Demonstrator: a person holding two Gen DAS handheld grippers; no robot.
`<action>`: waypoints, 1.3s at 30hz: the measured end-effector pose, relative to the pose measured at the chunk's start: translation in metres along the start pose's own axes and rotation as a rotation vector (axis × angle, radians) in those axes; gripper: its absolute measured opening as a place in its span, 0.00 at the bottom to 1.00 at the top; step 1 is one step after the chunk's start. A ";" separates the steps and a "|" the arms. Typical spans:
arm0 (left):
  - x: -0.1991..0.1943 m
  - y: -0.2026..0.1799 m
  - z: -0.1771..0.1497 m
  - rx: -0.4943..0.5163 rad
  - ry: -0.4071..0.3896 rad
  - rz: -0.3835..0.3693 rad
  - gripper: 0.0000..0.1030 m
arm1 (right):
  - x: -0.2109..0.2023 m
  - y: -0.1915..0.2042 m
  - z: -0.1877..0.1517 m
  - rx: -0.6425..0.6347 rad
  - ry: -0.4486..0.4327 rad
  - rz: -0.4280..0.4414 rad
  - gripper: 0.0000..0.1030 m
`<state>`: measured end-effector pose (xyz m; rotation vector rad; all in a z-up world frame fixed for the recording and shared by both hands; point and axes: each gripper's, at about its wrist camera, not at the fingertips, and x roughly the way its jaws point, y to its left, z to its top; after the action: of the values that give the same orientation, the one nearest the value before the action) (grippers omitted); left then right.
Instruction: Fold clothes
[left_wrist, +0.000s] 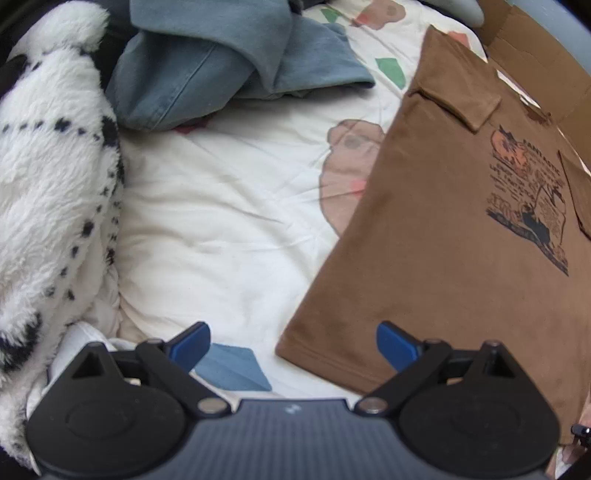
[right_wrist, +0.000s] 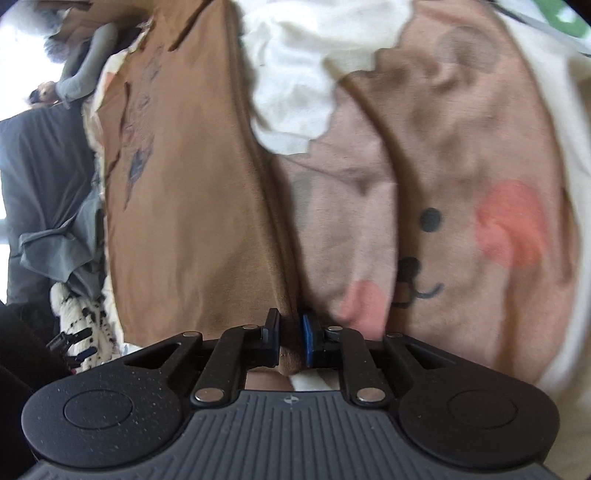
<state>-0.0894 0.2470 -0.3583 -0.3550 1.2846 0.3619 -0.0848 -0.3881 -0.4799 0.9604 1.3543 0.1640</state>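
Note:
A brown T-shirt (left_wrist: 436, 236) with a dark printed graphic lies flat on the bed, filling the right half of the left wrist view, its sleeve folded inward. My left gripper (left_wrist: 293, 349) hovers open just above the shirt's near hem corner, holding nothing. In the right wrist view the same brown T-shirt (right_wrist: 184, 184) stretches away on the left. My right gripper (right_wrist: 290, 338) is shut on a bunched bit of the shirt's edge, pinched between the blue pads.
The bed cover (left_wrist: 221, 206) is cream with bear faces and coloured shapes. A blue-grey garment (left_wrist: 221, 62) lies crumpled at the back, a white fluffy black-spotted one (left_wrist: 48, 192) along the left. A cardboard box (left_wrist: 535, 66) stands behind the shirt.

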 end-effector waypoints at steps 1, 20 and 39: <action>0.002 0.002 0.000 -0.002 0.000 -0.001 0.95 | 0.000 -0.002 -0.001 0.011 0.001 -0.005 0.15; 0.065 0.012 -0.009 0.068 0.077 -0.058 0.57 | 0.000 0.025 -0.006 -0.015 0.004 -0.123 0.06; 0.045 0.019 -0.025 0.019 0.062 -0.137 0.04 | -0.023 0.045 -0.010 -0.081 -0.002 -0.138 0.03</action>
<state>-0.1088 0.2555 -0.4095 -0.4387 1.3153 0.2238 -0.0811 -0.3687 -0.4325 0.7966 1.3968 0.1125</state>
